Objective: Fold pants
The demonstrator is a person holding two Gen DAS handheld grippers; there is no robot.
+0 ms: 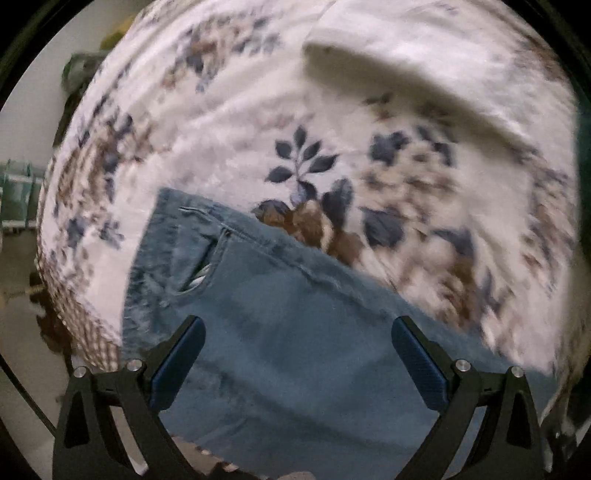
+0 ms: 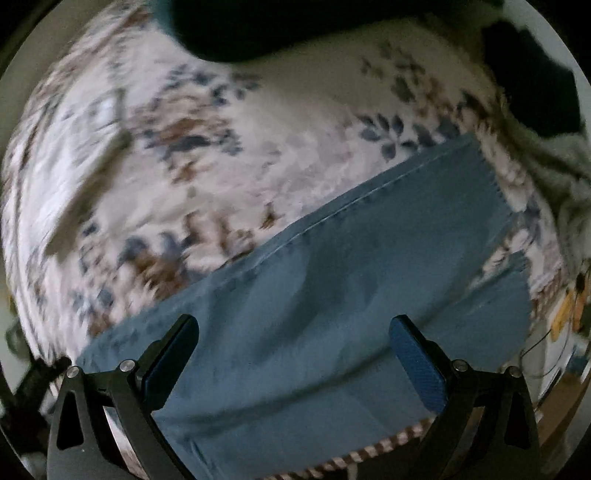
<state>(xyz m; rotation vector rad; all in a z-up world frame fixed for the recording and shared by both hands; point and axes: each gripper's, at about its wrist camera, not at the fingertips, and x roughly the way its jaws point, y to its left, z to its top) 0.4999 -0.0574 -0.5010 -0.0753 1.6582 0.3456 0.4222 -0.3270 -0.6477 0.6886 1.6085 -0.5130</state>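
Bed, floral bedspread (image 1: 236, 122): fills both wrist views, white ground with blue and brown flower print, checked border along the near edge at 6 to 7 o'clock. Both views motion-blurred; fine detail unreliable.

Jeans (image 1: 295, 332): light blue denim, lying flat on the bedspread near its front edge. In the left view the long axis runs from about 10 o'clock down to 4 o'clock; waistband end with pocket opening (image 1: 207, 266) sits at 10 o'clock. In the right view the same garment runs from 8 o'clock up to 2 o'clock, with the frayed leg hems (image 2: 495, 184) at 2 o'clock. So left hand is nearer the waist, right hand nearer the hems. Legs look stacked one on the other, but I cannot confirm.

Left gripper (image 1: 295, 332): fingers spread wide, nothing between them, denim directly ahead at 12 o'clock. Contact with cloth cannot be told.

Right gripper (image 2: 293, 332): likewise spread wide and empty, over the mid-leg section.

Surroundings: a turned-back white fold of bedding (image 1: 406, 74) at 1 o'clock in left view, well apart from the jeans. A dark bulky shape (image 2: 295, 26) at 12 o'clock in right view, unidentified, also well apart.

Judgement: a hem-to-waist fold would travel along the long axis; path appears unobstructed.
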